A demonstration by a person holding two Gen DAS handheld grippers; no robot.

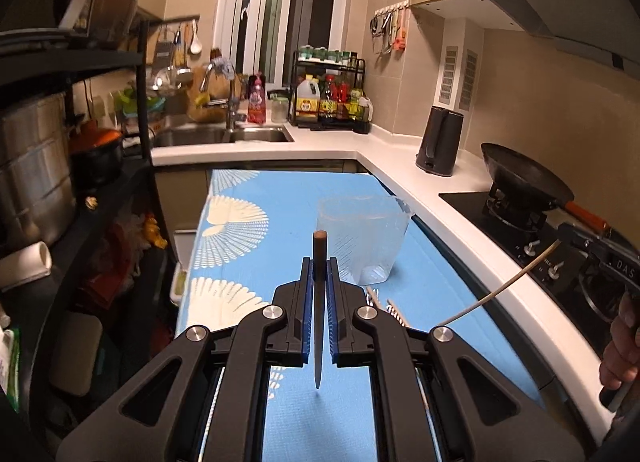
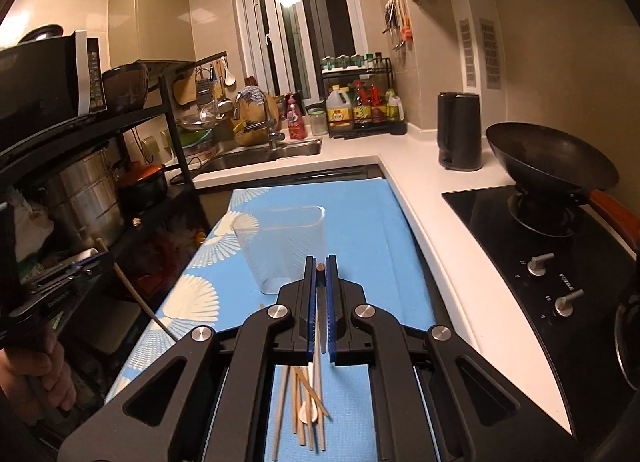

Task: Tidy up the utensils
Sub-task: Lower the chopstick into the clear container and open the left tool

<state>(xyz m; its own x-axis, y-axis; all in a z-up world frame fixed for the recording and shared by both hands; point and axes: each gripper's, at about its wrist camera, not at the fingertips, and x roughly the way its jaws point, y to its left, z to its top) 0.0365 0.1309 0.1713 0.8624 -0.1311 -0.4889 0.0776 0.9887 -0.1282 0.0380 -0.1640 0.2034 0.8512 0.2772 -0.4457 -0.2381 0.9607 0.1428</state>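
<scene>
My left gripper (image 1: 319, 267) is shut on a dark chopstick (image 1: 319, 302), held above the blue patterned mat (image 1: 256, 230), its tip pointing back toward the camera. A clear plastic cup (image 1: 362, 238) stands on the mat just ahead and to the right. My right gripper (image 2: 319, 267) is shut on another chopstick (image 2: 319, 314); the cup (image 2: 280, 246) is ahead and left of it. Below it on the mat lie several loose chopsticks (image 2: 304, 410) and a small white spoon (image 2: 308, 412). The right gripper also shows in the left wrist view (image 1: 560, 242) with its pale chopstick (image 1: 500, 290).
A white counter (image 2: 432, 198) runs along the right with a black kettle (image 2: 459, 130), a wok (image 2: 548, 162) on the black hob (image 2: 540, 246). A sink (image 2: 264, 152) is at the back. A dark shelf rack (image 1: 80, 166) with pots stands left.
</scene>
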